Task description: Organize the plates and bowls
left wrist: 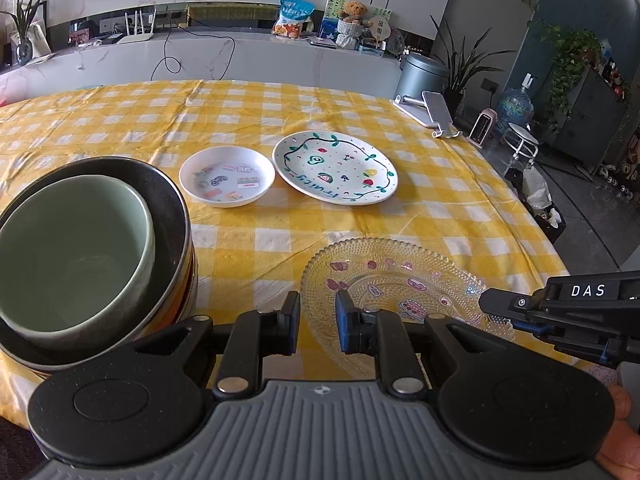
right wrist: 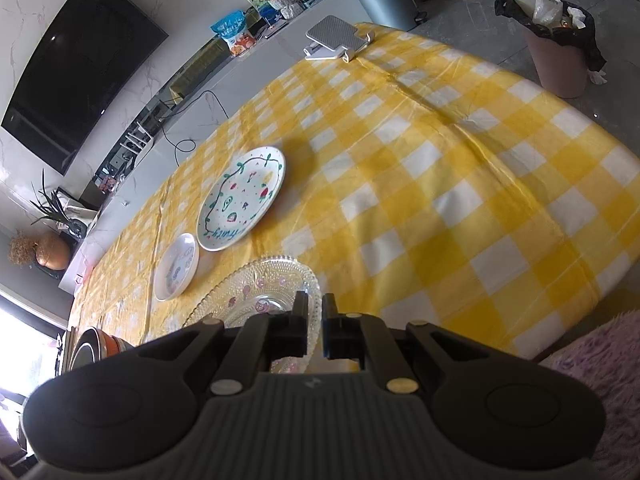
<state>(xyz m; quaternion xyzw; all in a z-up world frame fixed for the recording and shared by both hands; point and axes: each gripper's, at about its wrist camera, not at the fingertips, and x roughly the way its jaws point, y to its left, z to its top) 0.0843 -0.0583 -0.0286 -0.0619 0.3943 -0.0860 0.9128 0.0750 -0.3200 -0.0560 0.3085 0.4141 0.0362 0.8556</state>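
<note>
Apparently ready to lift it for stacking, the right gripper stood narrowed around the near rim of the glass plate, jaws straddling its edge. The left gripper hovered narrowly parted and empty just beside that plate, the stacked bowls to its left, two plates ahead.

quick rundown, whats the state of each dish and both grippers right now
pale green ceramic bowl: upright, empty, nested in the dark stacked bowls
small white sticker-print dish: flat, empty
white fruit-painted plate: flat, empty
clear beaded glass plate: on the cloth, rim between the right gripper's fingers
left gripper: open, holding nothing
</note>
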